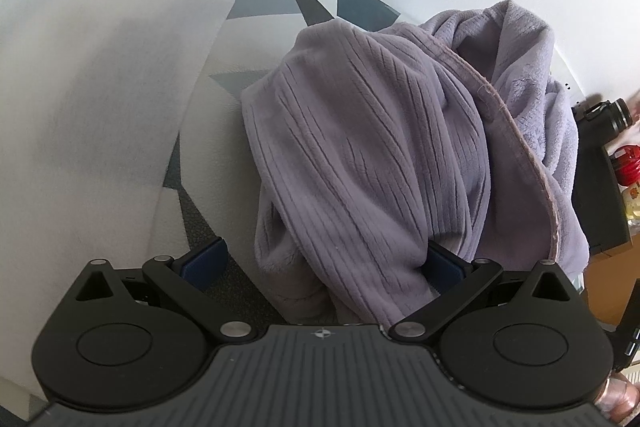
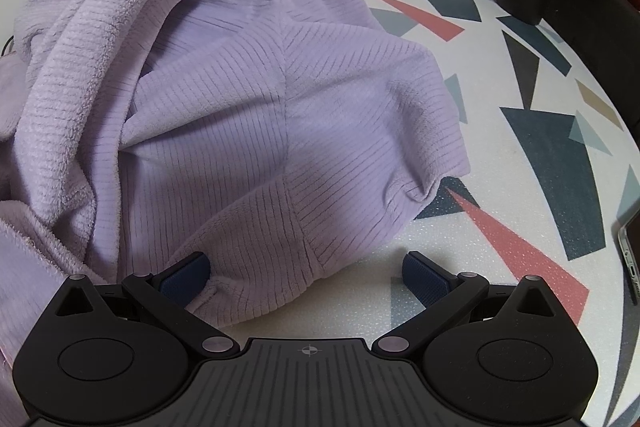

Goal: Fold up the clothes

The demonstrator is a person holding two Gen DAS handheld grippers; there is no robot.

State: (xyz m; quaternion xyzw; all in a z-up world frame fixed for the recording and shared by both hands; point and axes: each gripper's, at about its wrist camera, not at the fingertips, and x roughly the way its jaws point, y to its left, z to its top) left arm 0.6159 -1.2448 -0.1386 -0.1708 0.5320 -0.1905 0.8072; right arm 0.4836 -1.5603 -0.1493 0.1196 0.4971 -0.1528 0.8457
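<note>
Bunching between both grippers' spread jaws, lilac fleece garment (image 2: 256, 99) lies crumpled.

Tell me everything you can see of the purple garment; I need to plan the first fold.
The purple garment is a soft, fleecy, ribbed knit with visible seams and a trimmed edge. It lies unfolded in a rumpled heap on the patterned table, one part bunched up high. The left gripper and the right gripper are both open at its near edge, with fabric lying between their fingers.
</note>
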